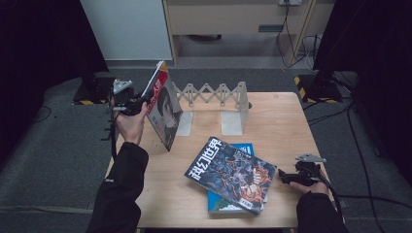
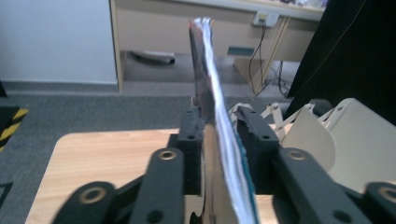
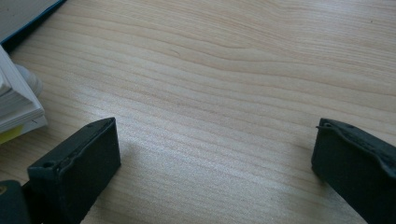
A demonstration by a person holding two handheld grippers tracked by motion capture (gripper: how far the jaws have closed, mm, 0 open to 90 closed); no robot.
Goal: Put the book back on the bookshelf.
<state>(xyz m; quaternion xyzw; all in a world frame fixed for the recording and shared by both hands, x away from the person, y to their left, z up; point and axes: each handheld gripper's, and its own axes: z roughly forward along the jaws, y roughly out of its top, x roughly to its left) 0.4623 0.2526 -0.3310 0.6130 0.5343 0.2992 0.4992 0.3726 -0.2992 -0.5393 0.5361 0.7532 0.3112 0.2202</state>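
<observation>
Red-spined magazine [image 1: 163, 104] stands tilted, clamped edgewise in the left hand-held gripper [image 1: 141, 103].

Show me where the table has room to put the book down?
Bare wood lies right of the expandable book rack, between it and the right gripper, and at the near left beside the stacked magazine. It's crowded where the left gripper holds the book.

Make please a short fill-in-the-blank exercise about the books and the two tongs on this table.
1. The left tongs hold a book that stands ____ near the folding rack.
2. The dark magazine lies on top of a ____ book.
3. The right tongs rest on the table with jaws ____.

Missing words: upright; blue; open
</observation>
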